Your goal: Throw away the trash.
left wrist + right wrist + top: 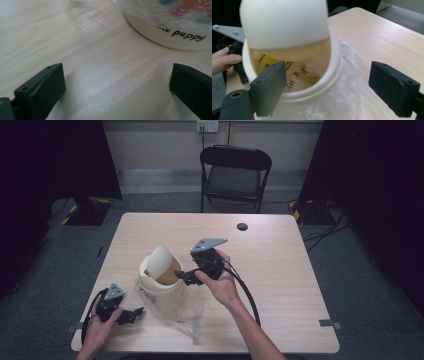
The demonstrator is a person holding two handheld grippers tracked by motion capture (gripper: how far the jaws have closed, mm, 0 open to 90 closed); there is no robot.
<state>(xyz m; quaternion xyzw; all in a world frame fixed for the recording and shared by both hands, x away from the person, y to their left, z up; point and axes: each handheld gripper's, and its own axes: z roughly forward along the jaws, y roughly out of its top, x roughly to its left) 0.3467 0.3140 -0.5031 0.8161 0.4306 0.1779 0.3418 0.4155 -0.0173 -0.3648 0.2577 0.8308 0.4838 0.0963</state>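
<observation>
My right gripper [186,276] hangs open over the little bin [161,287] and my left gripper [131,316] rests open too, so a bump might tip it.

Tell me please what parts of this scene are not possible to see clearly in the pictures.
- Bin contents: in the right gripper view the tilted lid covers most of the opening; letters on a yellow thing inside are partly hidden.
- Print on the bin wall: in the left gripper view the top edge and the plastic bag cover all but "puppy".
- Coloured shapes under the bag, left gripper view: blurred.
- Dark spot on the table, high view: too small to identify.
</observation>
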